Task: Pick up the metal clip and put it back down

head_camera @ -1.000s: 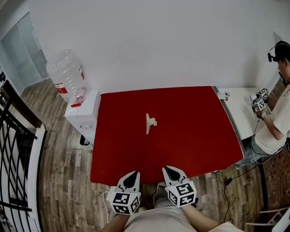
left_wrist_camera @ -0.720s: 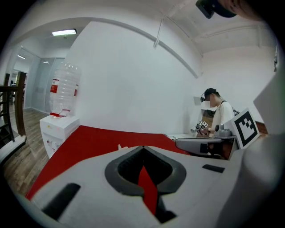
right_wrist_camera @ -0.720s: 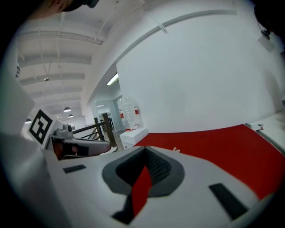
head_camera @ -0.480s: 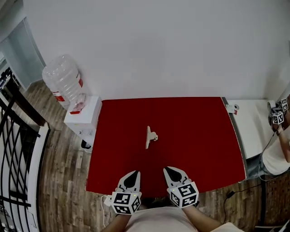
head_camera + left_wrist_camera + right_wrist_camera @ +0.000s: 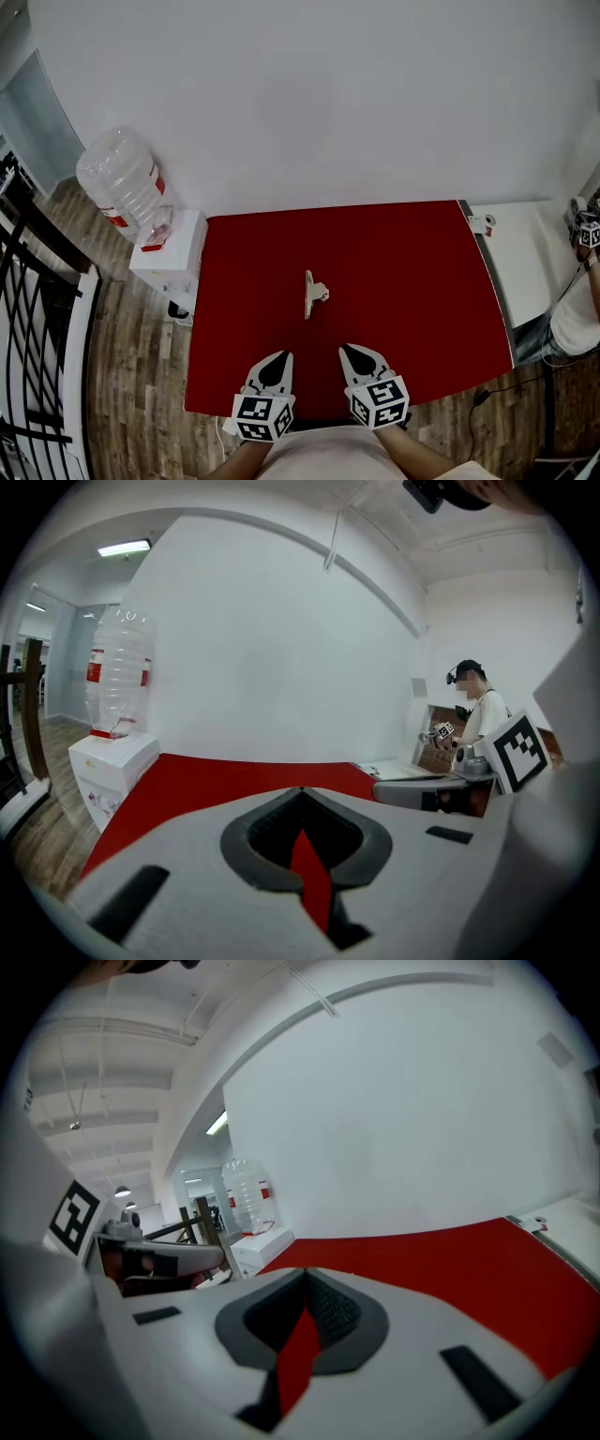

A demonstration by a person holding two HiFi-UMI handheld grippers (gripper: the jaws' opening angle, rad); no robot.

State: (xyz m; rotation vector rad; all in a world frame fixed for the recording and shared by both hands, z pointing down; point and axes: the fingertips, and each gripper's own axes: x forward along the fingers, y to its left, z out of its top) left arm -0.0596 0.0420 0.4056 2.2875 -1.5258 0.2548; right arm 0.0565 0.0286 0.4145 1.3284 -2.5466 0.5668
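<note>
Plainly, both grippers hover over the near edge of the red table [image 5: 422, 281], side by side and apart from each other; the left gripper [image 5: 279, 358] sits at about 7 o'clock from the table's middle and the right gripper [image 5: 350, 350] at about 5 o'clock. Each gripper's own view shows its two jaws brought together, tips meeting, with nothing pinched between them (only a thin sliver of red cloth shows through the gap behind the tips). The metal clip [image 5: 313, 294] lies on the table near its middle, at 12 o'clock from the pair of grippers and well apart from both; its long bar runs away from the person and its handle loops stick out to the right. At 10 o'clock a large water bottle [image 5: 120, 180] tilts on a white stand [image 5: 173, 251] just beside the table's left edge; at 3 o'clock a white table [image 5: 525, 262] butts against the red one, and a second person [image 5: 579, 319] stands at its far side.
</note>
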